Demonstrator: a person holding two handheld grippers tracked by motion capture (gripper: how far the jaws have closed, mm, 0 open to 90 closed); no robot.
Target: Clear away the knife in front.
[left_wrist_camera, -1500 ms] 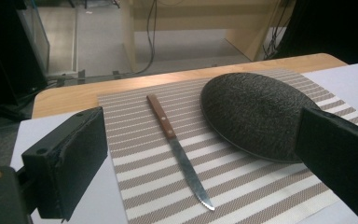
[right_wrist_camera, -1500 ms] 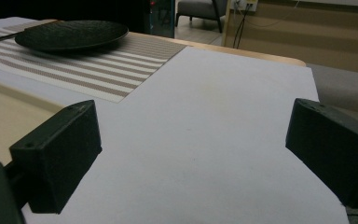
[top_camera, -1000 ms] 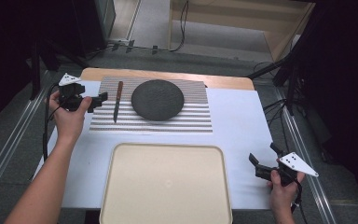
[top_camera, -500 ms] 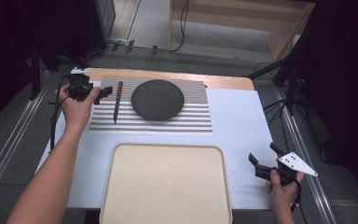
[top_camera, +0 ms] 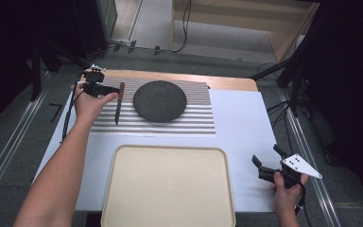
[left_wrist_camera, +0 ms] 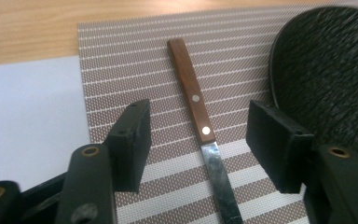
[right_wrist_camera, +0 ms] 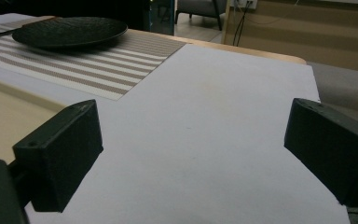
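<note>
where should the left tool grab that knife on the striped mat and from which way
Best by the wooden handle, coming straight down from above. The knife lies flat on the striped mat, beside the dark plate but clear of it, so only its narrow sides offer purchase. The left tool is open with its jaws either side of the handle near the blade; closing across that width should probably hold.

The knife's [left_wrist_camera: 200,126] blade tip runs off the bottom edge (left gripper view); the dark plate [left_wrist_camera: 328,79] seems cropped right.
</note>
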